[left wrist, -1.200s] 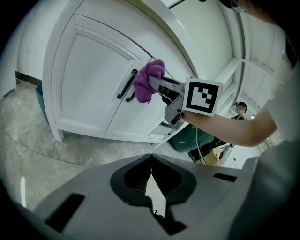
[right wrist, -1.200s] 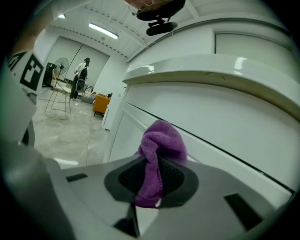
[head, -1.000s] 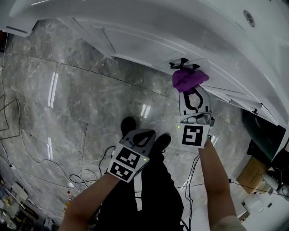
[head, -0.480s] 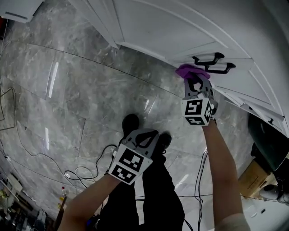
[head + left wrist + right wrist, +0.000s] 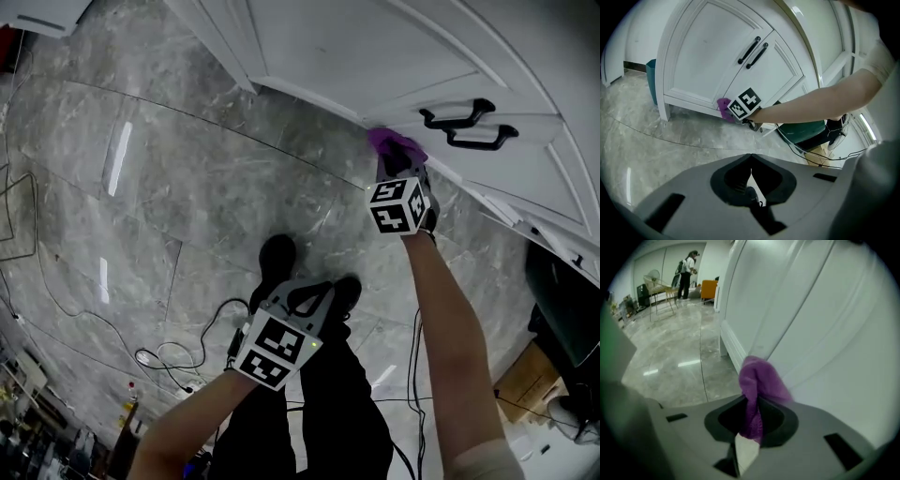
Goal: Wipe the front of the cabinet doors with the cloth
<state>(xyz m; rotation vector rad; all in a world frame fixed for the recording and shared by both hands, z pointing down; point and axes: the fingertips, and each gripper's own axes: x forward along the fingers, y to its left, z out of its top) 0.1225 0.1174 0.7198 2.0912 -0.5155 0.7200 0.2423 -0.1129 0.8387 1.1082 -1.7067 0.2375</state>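
The purple cloth (image 5: 395,143) is bunched in my right gripper (image 5: 395,161), which is shut on it and presses it against the low part of the white cabinet door (image 5: 375,56), near the bottom rail. Two black handles (image 5: 459,117) sit up and to the right of the cloth. In the right gripper view the cloth (image 5: 759,380) sticks out of the jaws and touches the door panel (image 5: 825,333). My left gripper (image 5: 302,292) hangs shut and empty over the floor, apart from the doors. The left gripper view shows both doors (image 5: 708,61) and the cloth (image 5: 723,107).
Grey marble floor (image 5: 169,187) spreads in front of the cabinet. Cables (image 5: 159,361) lie near the person's feet. A teal bin (image 5: 650,79) stands left of the cabinet and a dark green tub (image 5: 804,130) to its right. A person (image 5: 686,268) and an orange chair (image 5: 708,288) are far off.
My right gripper has carried the cloth away from the handles, down the door toward its bottom rail. The left gripper has stayed low and shut.
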